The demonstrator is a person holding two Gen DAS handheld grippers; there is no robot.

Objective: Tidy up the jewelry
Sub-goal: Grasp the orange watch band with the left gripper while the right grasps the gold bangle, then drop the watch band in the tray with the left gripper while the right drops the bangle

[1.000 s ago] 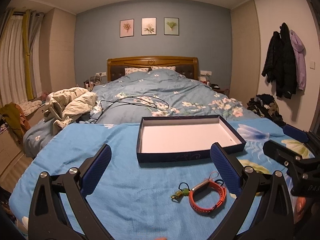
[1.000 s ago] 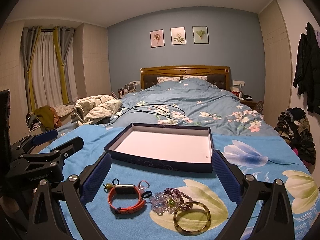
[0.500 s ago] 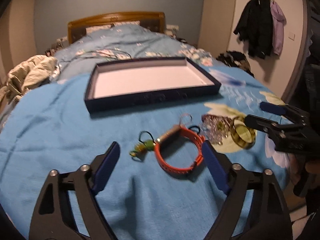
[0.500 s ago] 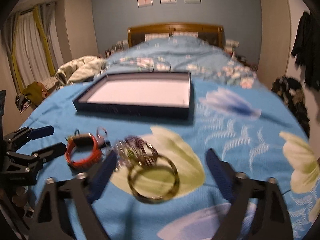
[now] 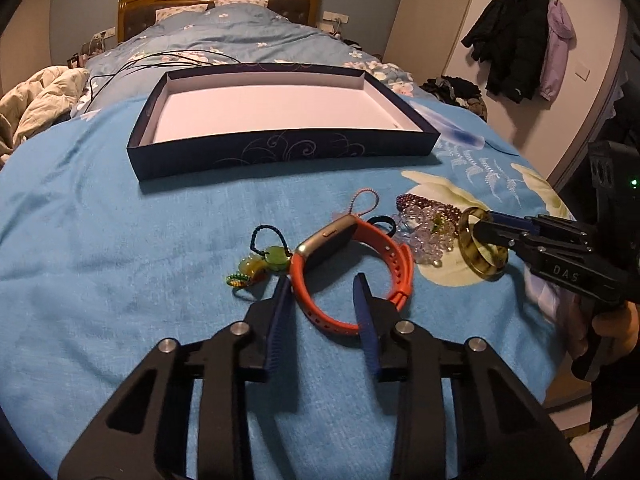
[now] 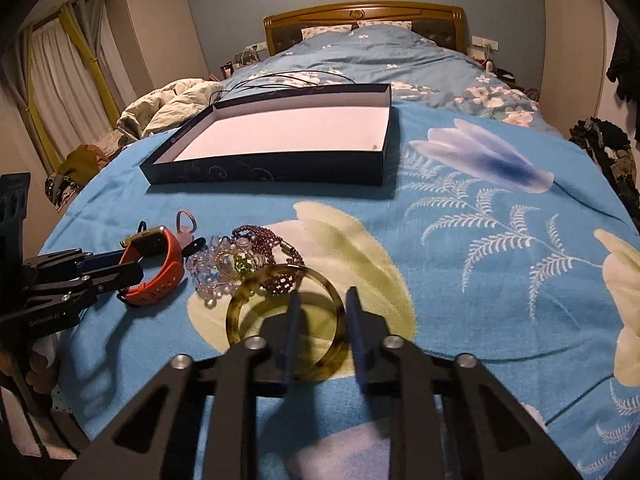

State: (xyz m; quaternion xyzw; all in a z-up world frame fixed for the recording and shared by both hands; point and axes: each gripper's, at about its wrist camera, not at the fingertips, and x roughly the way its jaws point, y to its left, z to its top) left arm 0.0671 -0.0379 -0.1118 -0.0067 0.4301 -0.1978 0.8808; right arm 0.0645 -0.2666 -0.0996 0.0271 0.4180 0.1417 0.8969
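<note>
Nearest the left wrist camera, the left gripper (image 5: 322, 292) has its two blue-padded fingers (image 5: 280, 312) set astride the near strap of the orange silicone watch band with a dark rectangular face (image 5: 352, 264). The left finger stands outside the loop and the right finger inside it. A gap shows between pads and strap, so the jaws stand part-open and do not clamp it.

In the right wrist view, the right gripper (image 6: 322, 300) straddles the near right rim of the translucent amber-green bangle (image 6: 240, 300), one finger inside the ring and one outside. Its jaws are narrowed but a gap remains on either side of the rim, so it has no firm hold.

All the jewelry lies on the bright blue bedspread with pale flower prints (image 6: 480, 280). Just left of the watch lies a small green stone charm on a dark braided cord (image 5: 264, 262). Between the watch and the bangle sits a heap of clear and purple bead bracelets (image 6: 240, 264), touching the bangle's far edge. A thin pink cord loop (image 5: 364, 202) lies just beyond the watch.

Farther off rests the shallow dark navy rectangular box lid with a white inside (image 5: 280, 152), well apart from the jewelry. Beyond it, the wooden headboard (image 6: 360, 16).
</note>
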